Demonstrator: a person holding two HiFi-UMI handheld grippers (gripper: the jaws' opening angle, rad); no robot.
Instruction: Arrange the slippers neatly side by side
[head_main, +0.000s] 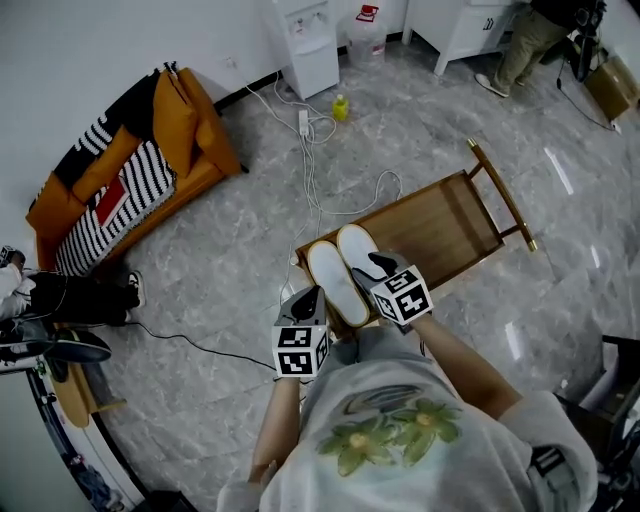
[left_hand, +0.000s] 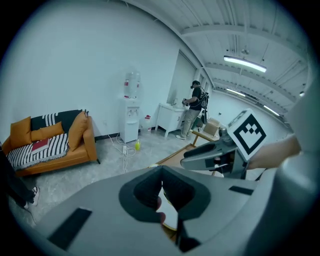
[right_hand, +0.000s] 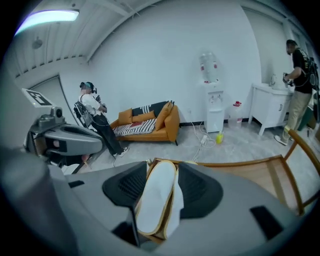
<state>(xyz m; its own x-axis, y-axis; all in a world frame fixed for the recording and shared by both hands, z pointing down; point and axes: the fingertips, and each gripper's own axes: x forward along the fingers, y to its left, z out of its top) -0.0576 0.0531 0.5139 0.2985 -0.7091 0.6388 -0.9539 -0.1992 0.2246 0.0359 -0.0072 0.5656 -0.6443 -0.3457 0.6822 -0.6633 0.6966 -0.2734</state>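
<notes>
Two white slippers (head_main: 335, 283) (head_main: 357, 248) lie side by side, soles up, at the near end of a low wooden table (head_main: 450, 225). My right gripper (head_main: 378, 268) hovers above the right slipper, apart from it. In the right gripper view it (right_hand: 162, 182) stands open, and both slippers (right_hand: 152, 200) show in the gap below its jaws without touching them. My left gripper (head_main: 310, 300) hangs over the table's near corner beside the left slipper. In the left gripper view its jaws (left_hand: 161, 172) are shut with nothing between them, and a strip of slipper (left_hand: 170, 215) shows beneath.
An orange sofa (head_main: 130, 170) with striped cushions stands at the far left wall. White cables (head_main: 315, 170) run from a water dispenser (head_main: 310, 45) to the table, past a yellow bottle (head_main: 341, 107). One person stands at the far right (head_main: 530, 40), another at the left (head_main: 60, 295).
</notes>
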